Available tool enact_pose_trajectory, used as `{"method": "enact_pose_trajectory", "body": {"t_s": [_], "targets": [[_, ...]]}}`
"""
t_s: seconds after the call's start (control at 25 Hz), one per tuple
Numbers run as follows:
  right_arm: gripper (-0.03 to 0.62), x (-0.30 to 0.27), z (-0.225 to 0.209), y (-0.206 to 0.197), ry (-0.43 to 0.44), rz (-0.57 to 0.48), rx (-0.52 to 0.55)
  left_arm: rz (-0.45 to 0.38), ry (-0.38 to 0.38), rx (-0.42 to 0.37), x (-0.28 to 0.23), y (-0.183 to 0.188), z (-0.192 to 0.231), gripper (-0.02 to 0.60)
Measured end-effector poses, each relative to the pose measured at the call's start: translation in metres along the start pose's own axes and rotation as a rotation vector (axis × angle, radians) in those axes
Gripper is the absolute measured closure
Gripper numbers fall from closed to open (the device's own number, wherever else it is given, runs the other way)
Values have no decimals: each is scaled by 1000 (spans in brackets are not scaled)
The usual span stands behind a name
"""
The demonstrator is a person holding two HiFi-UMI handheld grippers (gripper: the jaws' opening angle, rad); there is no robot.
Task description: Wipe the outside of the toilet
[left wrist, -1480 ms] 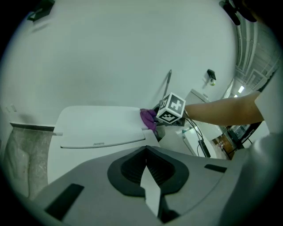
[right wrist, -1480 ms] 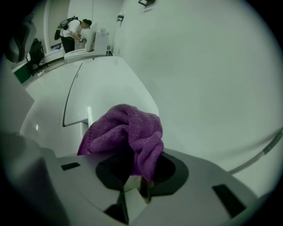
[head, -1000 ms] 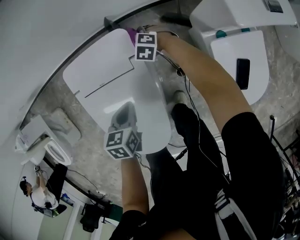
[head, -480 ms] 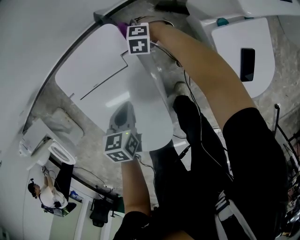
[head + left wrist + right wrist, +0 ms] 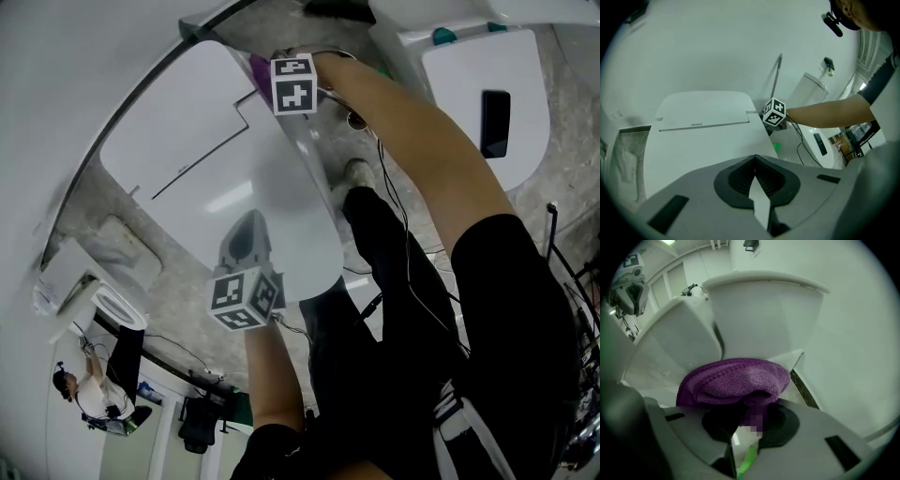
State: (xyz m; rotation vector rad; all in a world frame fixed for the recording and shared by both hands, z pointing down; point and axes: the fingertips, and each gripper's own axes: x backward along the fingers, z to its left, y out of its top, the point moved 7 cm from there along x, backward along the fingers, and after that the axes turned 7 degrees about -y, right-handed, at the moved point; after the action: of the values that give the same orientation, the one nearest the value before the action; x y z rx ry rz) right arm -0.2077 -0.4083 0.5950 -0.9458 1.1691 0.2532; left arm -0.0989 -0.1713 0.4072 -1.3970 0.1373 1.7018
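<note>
A white toilet (image 5: 272, 197) with its lid down fills the head view, its tank (image 5: 178, 122) against the wall. My right gripper (image 5: 270, 67) is at the toilet's far right side, where the lid meets the tank. It is shut on a purple knitted cloth (image 5: 256, 64). In the right gripper view the cloth (image 5: 733, 380) bulges out of the right gripper (image 5: 745, 416), close below the tank (image 5: 764, 310). My left gripper (image 5: 250, 220) hovers over the lid's front end. In its own view the left gripper (image 5: 754, 159) is shut with nothing in it.
A second toilet (image 5: 459, 94) stands at the upper right with a black remote (image 5: 494, 122) on its lid. The person's legs in black shorts (image 5: 450, 337) and cables (image 5: 394, 234) fill the right side. A third toilet (image 5: 112, 305) and another person (image 5: 89, 394) are at the lower left.
The right gripper with the cloth has shifted slightly along the junction of tank and lid. The left gripper has stayed over the lid's front.
</note>
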Motion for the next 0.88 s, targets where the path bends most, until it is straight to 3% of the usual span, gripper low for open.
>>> {"method": "enact_pose_trajectory", "body": {"t_s": [0.4, 0.88], "targets": [[507, 1, 56, -24, 76, -25, -30, 26, -54, -34, -11, -10, -7, 575], [508, 11, 153, -54, 75, 2, -113, 81, -138, -139, -1, -53, 4, 574]]}}
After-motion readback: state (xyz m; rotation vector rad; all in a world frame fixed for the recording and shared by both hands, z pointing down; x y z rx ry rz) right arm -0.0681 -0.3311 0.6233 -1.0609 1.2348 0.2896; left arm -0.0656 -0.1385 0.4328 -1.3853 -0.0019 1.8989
